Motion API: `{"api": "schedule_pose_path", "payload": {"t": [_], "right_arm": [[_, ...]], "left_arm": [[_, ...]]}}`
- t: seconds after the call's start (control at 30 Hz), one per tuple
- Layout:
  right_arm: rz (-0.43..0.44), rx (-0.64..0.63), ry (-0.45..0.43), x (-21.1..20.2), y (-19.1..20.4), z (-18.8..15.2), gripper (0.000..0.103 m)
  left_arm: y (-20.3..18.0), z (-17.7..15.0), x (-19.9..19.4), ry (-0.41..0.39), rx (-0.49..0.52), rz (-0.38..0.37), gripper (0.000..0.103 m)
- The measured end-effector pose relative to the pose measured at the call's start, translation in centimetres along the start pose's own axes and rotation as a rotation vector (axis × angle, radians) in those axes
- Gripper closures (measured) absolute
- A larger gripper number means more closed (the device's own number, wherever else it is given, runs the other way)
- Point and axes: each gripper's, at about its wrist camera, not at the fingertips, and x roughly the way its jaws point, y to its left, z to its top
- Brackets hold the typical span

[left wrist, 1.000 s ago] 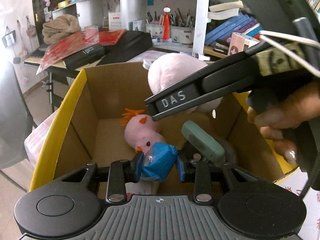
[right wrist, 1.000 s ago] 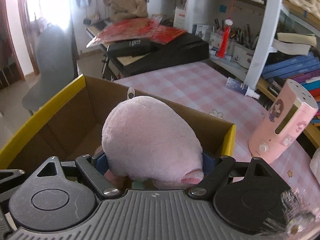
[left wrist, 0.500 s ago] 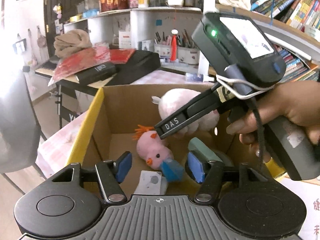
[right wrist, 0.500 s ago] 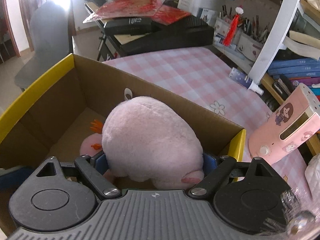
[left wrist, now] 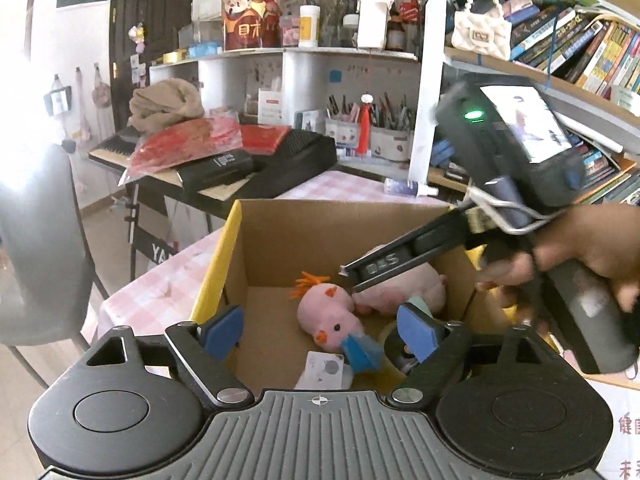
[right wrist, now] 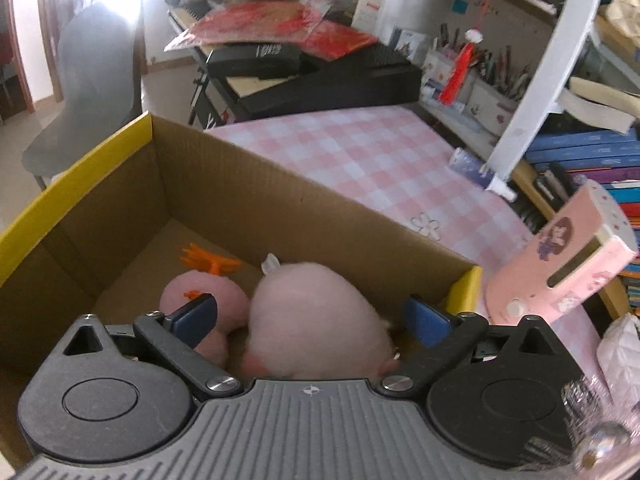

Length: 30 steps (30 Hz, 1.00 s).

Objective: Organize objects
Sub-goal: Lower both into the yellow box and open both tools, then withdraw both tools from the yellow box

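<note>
A cardboard box (left wrist: pixel 280 248) with a yellow rim stands on a table (right wrist: pixel 360 152) covered in pink-and-white check cloth. Both claws hang over the open box, pointing down into it.

The left claw (left wrist: pixel 320 330) stands wide, its jaws having just been opening, and nothing is pressed between its blue pads (left wrist: pixel 222 330). Below it on the box floor lies a small pink chick plush (left wrist: pixel 332 316) with an orange crest and beak and a blue piece at its neck, free of the pads. A white card (left wrist: pixel 325 370) lies flat on the floor just in front of the chick.

The right claw (right wrist: pixel 310 320) is also spread wide, its jaws having just been opening. The larger round pink plush (right wrist: pixel 316 320) sits between its pads in the right wrist view, but a gap shows on either side, so the pads do not press it. It lies in the box just beside the chick plush, toward the box's right wall. In the left wrist view a hand (left wrist: pixel 576 248) grips the handle of the right claw, whose dark finger reaches in over the pink plush.

Outside the box, a pink device (right wrist: pixel 560 264) with a cartoon figure stands tilted on the table near the box's right corner
</note>
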Motion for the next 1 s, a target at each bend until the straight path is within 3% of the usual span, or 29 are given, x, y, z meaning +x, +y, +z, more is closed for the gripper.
{"api": "schedule_pose_path", "payload": {"t": [0.3, 0.53, 0.73, 1.0], "right_arm": [[-0.064, 0.160, -0.197, -8.6, -1.4, -2.8, 0.002], [-0.187, 0.288, -0.298, -14.7, -1.7, -6.5, 0.000], [-0.332, 0.361, -0.338, -18.4, 0.0, -11.1, 0.000], [-0.460, 0.528, -0.304, -21.0, 4.2, -17.2, 0.000]], "left_arm": [[1.1, 0.7, -1.3, -0.059, -0.007, -0.022, 0.006], [1.7, 0.7, -2.9, -0.093, -0.018, -0.046, 0.002], [1.8, -0.8, -4.7, -0.090, 0.006, -0.052, 0.000], [1.6, -3.9, -7.2, -0.051, 0.042, -0.100, 0.000]]}}
